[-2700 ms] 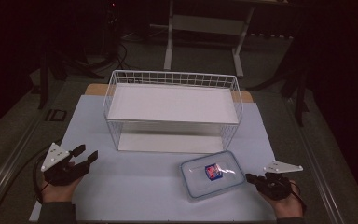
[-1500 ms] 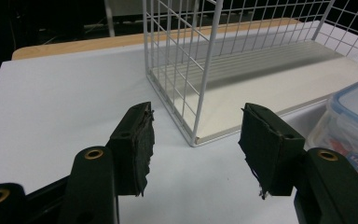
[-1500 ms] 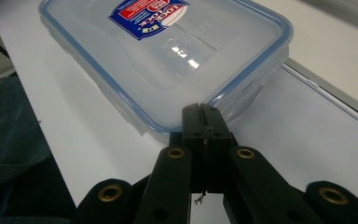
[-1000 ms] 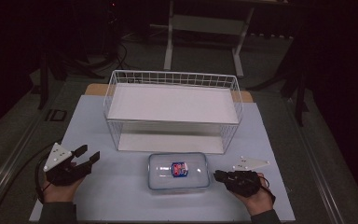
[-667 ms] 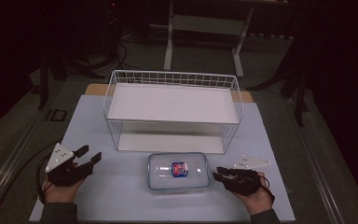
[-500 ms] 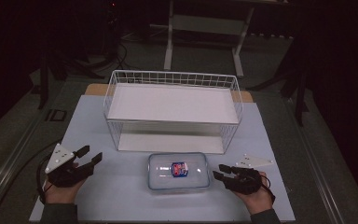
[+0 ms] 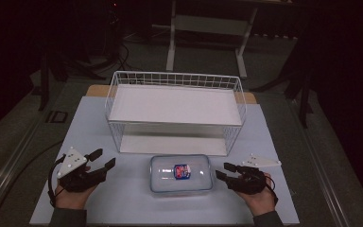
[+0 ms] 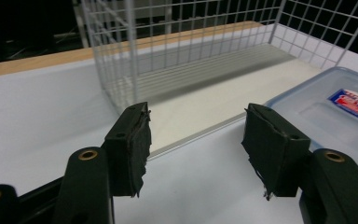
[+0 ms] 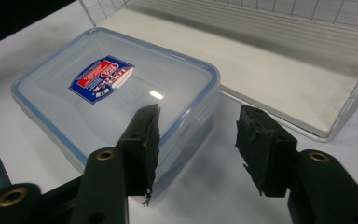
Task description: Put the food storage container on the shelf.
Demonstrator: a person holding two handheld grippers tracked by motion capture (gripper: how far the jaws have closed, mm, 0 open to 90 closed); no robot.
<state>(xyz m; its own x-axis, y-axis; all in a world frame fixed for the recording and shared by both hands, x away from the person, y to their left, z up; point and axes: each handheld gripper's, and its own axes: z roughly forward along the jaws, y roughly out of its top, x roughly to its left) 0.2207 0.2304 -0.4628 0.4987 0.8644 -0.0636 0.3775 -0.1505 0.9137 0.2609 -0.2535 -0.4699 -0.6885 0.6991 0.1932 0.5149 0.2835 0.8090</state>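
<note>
where the white table [image 7: 94, 123] meets its near edge: lidded box [image 7: 181, 173], wire basket [image 7: 175, 111] behind; left gripper [image 7: 101, 163] and right gripper [image 7: 221, 170] both released, jaws just widened, dark room.

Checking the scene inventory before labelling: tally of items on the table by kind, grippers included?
Clear plastic container with blue-sealed lid: 1
White wire basket: 1
Handheld black two-jaw grippers: 2, the left gripper and the right gripper
Total: 4
</note>
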